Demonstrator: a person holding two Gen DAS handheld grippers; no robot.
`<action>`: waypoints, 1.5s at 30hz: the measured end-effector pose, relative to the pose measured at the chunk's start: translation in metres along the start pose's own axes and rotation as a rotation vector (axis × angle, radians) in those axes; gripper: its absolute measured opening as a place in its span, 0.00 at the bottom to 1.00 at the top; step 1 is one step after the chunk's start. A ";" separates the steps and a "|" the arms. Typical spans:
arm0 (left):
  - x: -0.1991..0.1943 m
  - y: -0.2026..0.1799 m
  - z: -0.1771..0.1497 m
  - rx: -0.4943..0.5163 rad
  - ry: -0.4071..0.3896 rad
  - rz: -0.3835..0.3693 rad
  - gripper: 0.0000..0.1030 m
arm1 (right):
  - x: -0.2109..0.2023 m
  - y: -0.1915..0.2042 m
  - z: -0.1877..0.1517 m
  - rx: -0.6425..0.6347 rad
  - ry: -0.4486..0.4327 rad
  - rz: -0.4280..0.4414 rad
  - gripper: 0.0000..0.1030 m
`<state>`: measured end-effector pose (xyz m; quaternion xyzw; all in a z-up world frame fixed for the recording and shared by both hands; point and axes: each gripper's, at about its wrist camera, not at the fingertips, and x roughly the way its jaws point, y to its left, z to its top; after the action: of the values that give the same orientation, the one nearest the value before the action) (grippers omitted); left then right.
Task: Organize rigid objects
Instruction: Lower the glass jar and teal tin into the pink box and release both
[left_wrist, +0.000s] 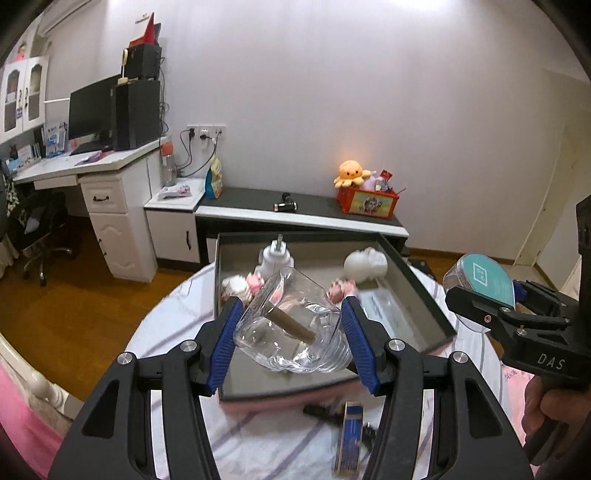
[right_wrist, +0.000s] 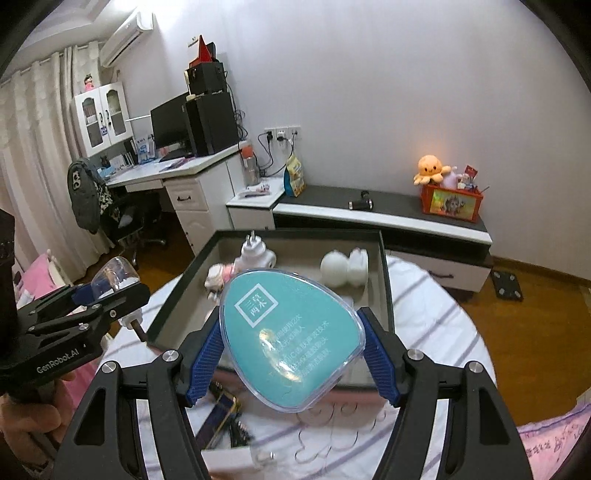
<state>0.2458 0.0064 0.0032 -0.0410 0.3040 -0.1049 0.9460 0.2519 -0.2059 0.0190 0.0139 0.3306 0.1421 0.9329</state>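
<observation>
The left gripper (left_wrist: 291, 332) is closed partway on a clear glass dish (left_wrist: 291, 328), its blue pads (left_wrist: 229, 343) pressed against the dish's two sides. The dish hangs tilted above the near half of the dark shallow box (left_wrist: 417, 280), with a brown stick-like piece (left_wrist: 291, 326) lying slantwise inside it. The right gripper (right_wrist: 291, 347) is likewise closed partway on a teal egg-shaped case (right_wrist: 291, 339) with a clear plastic shell, one blue pad (right_wrist: 380, 362) on each flank. That case is held over the near edge of the box, to the right of the dish.

Inside the box, toward its far wall, stands a white plug adapter (right_wrist: 255, 254) with its prongs up, and to the right of it a white rounded figure (right_wrist: 345, 267). A small pink-and-white toy (right_wrist: 218, 277) lies by the box's left wall, near the adapter.

The box sits on a round counter (right_wrist: 436, 306) covered in white cloth with purple stripes. On the counter, just in front of the box's near edge, lies a blue-and-gold flat package (left_wrist: 351, 435) beside some dark small items that are too blurred to make out.
</observation>
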 end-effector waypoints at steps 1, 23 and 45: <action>0.002 0.000 0.003 -0.002 -0.002 -0.004 0.54 | 0.003 -0.001 0.005 -0.001 -0.004 -0.004 0.69; 0.101 -0.006 0.014 -0.019 0.104 -0.019 0.55 | 0.096 -0.027 0.003 0.051 0.143 -0.033 0.69; 0.076 0.010 -0.001 -0.017 0.074 0.066 0.98 | 0.095 -0.036 -0.016 0.096 0.170 -0.078 0.82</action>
<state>0.3075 -0.0014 -0.0420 -0.0349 0.3406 -0.0725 0.9368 0.3215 -0.2154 -0.0562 0.0335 0.4153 0.0901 0.9046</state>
